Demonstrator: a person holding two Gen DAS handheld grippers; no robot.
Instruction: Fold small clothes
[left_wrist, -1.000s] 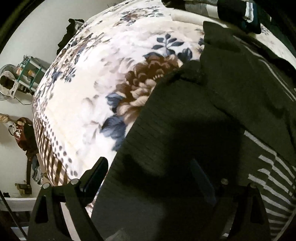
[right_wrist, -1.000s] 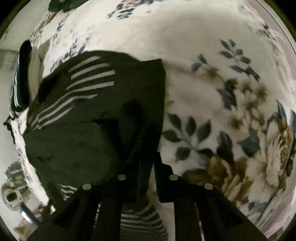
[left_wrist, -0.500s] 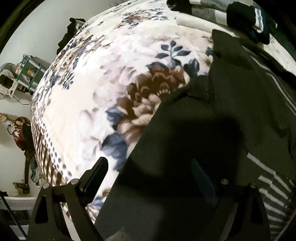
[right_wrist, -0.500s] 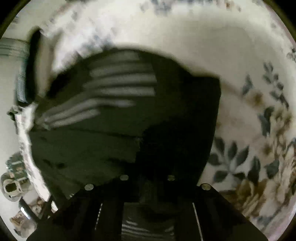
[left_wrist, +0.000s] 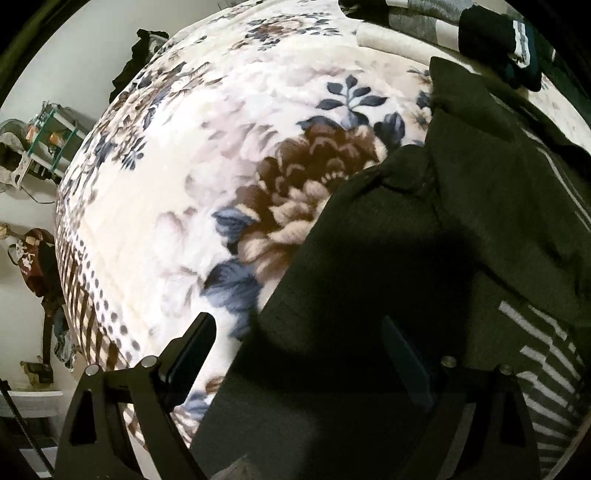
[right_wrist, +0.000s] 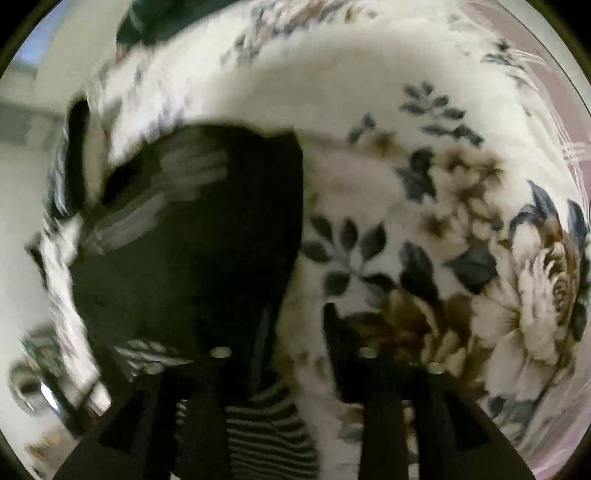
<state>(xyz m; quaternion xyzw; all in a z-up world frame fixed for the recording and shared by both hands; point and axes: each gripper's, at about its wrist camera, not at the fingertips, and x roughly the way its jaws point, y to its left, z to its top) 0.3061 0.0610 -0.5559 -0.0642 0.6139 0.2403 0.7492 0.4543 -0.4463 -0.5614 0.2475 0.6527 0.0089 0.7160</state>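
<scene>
A: What is lying on the bed right now?

B: A dark shirt (left_wrist: 388, 240) with pale stripes is lying spread on the flowered blanket (left_wrist: 207, 177). In the left wrist view it is filling the lower right of the frame, its edge running up beside the big brown flower. A fold of the same cloth is lying over it toward the upper right.

A: And the left claw (left_wrist: 301, 354)?

B: It is pointing steeply down with its jaws standing wide apart. One finger is sitting over the blanket at the lower left, the other over the shirt at the lower right. I am seeing no cloth pinched between them.

A: The right one?

B: The right claw (right_wrist: 295, 332) is at the bottom of its own frame, which is blurring a good deal. Its jaws have just been opening and are now standing parted. The shirt's right edge is running down between them, with striped cloth showing low in the gap. The pads are not pressing on it, as far as the blur is letting me see.

A: Anything else on the bed?

B: A pile of folded clothes (left_wrist: 461, 33) is sitting at the top right of the left wrist view, well apart from the claw. A metal shelf (left_wrist: 51, 136) is standing by the wall at the upper left.
</scene>
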